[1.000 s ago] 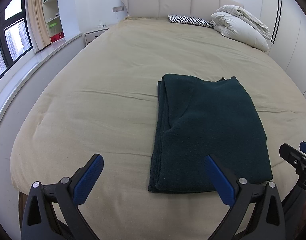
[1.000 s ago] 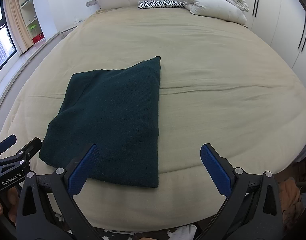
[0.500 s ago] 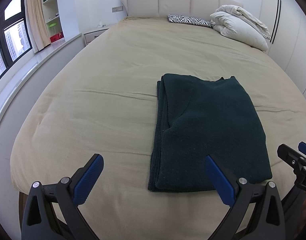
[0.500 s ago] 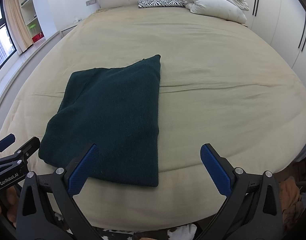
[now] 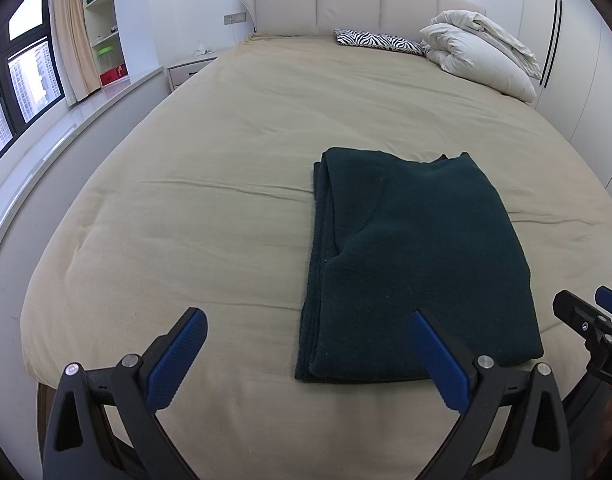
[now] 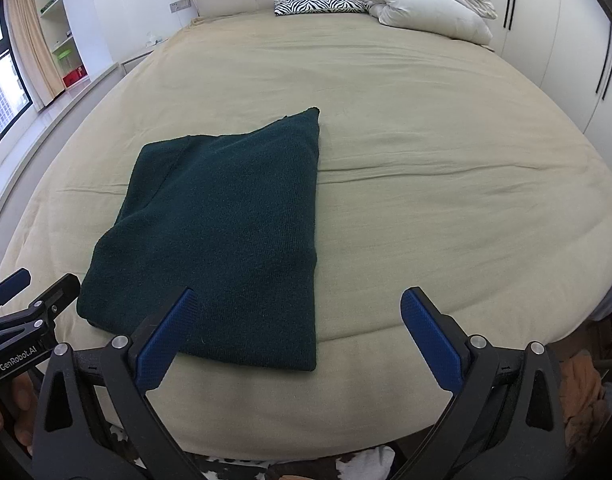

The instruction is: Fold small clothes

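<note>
Nothing has shifted noticeably since the earlier frames. Your left claw [image 5: 306, 354] and right claw [image 6: 298, 330] hang apart, empty, above the bed's [image 5: 210, 216] near edge. Folded dark green sweater [image 5: 418, 256] lies flat; grip both near corners evenly before halving.

A dark green knit garment [image 5: 418, 260] lies folded flat into a rough rectangle near the foot edge of the beige bed [image 5: 226, 184]. Stacked layers show along its left side, and a diagonal fold line crosses the top. Its far right corner [image 6: 312, 114] sticks out in a point.
</note>
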Tool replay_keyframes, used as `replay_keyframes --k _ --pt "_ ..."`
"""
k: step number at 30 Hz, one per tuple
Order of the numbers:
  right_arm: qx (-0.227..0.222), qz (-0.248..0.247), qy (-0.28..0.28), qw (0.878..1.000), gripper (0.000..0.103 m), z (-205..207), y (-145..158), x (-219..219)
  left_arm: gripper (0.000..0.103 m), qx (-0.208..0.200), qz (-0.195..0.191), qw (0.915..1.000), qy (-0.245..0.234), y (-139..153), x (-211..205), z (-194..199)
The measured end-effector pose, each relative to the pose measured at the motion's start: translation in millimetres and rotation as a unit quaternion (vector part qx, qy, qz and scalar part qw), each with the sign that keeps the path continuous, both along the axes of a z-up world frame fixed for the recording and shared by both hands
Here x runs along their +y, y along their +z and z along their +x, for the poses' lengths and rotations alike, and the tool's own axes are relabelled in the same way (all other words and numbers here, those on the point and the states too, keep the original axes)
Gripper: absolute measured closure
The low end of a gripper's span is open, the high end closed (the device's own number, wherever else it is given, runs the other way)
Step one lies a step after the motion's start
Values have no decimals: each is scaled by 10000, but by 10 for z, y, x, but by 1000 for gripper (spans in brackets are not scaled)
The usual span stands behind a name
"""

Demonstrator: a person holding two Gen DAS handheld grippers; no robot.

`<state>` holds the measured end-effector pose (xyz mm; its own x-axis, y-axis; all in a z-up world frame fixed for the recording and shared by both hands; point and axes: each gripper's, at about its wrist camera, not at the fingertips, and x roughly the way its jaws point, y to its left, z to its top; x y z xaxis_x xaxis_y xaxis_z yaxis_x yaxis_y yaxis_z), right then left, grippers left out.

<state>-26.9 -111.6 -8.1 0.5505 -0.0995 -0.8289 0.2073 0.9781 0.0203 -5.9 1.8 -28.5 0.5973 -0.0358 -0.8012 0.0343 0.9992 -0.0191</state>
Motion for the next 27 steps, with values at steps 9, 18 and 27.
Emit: replay_keyframes --k 9,18,27 --pt "10 -8 -4 10000 0 -9 -4 -9 0 12 -23 10000 5 -5 3 0" --pt "14 -11 -15 10000 0 -18 -6 -6 0 19 -22 10000 10 -5 3 -7" --pt "32 -9 -9 10000 0 -23 -27 9 0 35 -15 10000 24 -14 -1 -16"
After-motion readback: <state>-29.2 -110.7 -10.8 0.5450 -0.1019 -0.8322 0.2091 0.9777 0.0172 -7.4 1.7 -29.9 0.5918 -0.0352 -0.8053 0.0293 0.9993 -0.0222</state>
